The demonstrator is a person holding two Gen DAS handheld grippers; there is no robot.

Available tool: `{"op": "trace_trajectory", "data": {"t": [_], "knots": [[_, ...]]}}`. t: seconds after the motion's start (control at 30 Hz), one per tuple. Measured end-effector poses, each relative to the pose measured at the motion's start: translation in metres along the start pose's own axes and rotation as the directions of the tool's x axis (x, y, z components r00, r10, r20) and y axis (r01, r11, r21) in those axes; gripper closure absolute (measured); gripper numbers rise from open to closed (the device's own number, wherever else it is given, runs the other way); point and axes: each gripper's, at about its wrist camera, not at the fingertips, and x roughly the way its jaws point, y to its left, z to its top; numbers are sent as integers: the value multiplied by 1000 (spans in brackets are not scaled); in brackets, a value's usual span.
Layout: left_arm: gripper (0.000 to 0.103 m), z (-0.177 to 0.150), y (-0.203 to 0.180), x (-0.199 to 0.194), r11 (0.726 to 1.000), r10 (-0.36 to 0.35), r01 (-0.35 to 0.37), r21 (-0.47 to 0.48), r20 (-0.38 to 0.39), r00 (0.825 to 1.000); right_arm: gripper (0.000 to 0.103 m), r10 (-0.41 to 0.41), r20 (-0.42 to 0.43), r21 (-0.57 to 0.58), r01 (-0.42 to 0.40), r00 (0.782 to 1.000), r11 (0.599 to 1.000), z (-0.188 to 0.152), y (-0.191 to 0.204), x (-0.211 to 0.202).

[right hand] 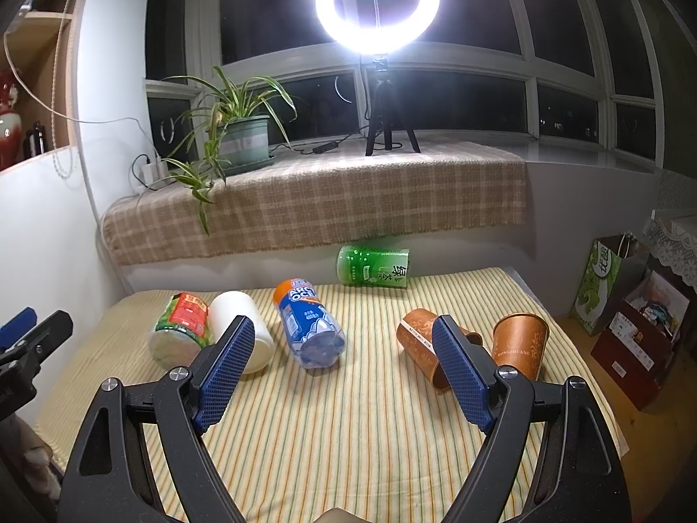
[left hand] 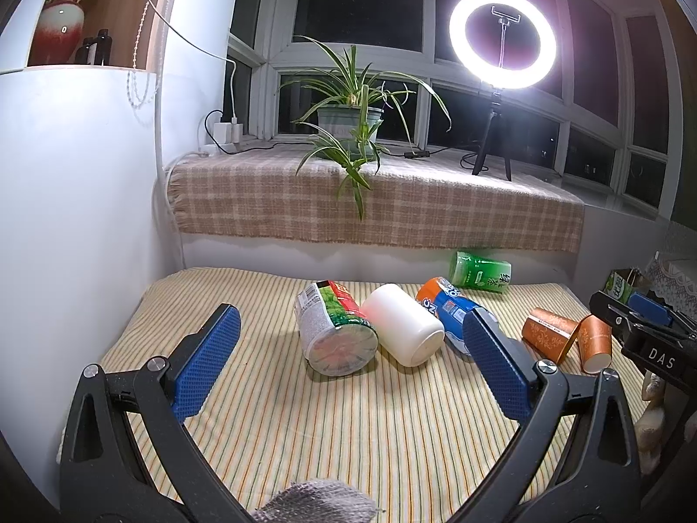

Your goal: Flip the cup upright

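Several cups lie on their sides on the striped cloth (left hand: pixel 348 414): a white cup (left hand: pixel 403 331) (right hand: pixel 244 327), a red-green printed cup (left hand: pixel 335 333) (right hand: pixel 181 329), a blue-orange cup (left hand: pixel 453 316) (right hand: pixel 307 327) and a green cup (left hand: pixel 479 276) (right hand: pixel 374 266). One copper paper cup (left hand: pixel 551 337) (right hand: pixel 420 344) lies on its side; another copper cup (left hand: pixel 594 344) (right hand: pixel 520 344) stands with its mouth up. My left gripper (left hand: pixel 348 340) is open and empty in front of the white and printed cups. My right gripper (right hand: pixel 344 357) is open and empty; its right finger (right hand: pixel 461 375) overlaps the lying copper cup.
A windowsill with a plaid cloth (left hand: pixel 392 200), a potted plant (left hand: pixel 348 122) and a ring light on a tripod (left hand: pixel 501 39) runs behind the table. A white wall (left hand: pixel 78 218) stands to the left. Bags and boxes (right hand: pixel 631 327) sit off the table's right edge.
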Motion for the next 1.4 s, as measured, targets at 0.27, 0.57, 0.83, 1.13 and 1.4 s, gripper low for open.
{"op": "trace_trajectory", "data": {"t": [0.27, 0.57, 0.83, 1.13, 1.4], "knots": [[0, -2, 1, 2, 1000, -1, 1, -2, -6, 1000, 19, -1, 0, -1, 1, 1000, 1000, 0, 0, 0], [0, -3, 1, 3, 1000, 0, 0, -3, -8, 1000, 19, -1, -1, -1, 1, 1000, 1000, 0, 1, 2], [0, -4, -1, 6, 1000, 0, 0, -3, -10, 1000, 19, -1, -1, -3, 1, 1000, 1000, 1, 2, 3], [0, -4, -1, 6, 1000, 0, 0, -3, -11, 1000, 19, -1, -2, -6, 1, 1000, 1000, 1, 2, 3], [0, -11, 1, 8, 1000, 3, -3, -4, -17, 1000, 19, 5, -10, -9, -5, 1000, 1000, -1, 5, 6]]}}
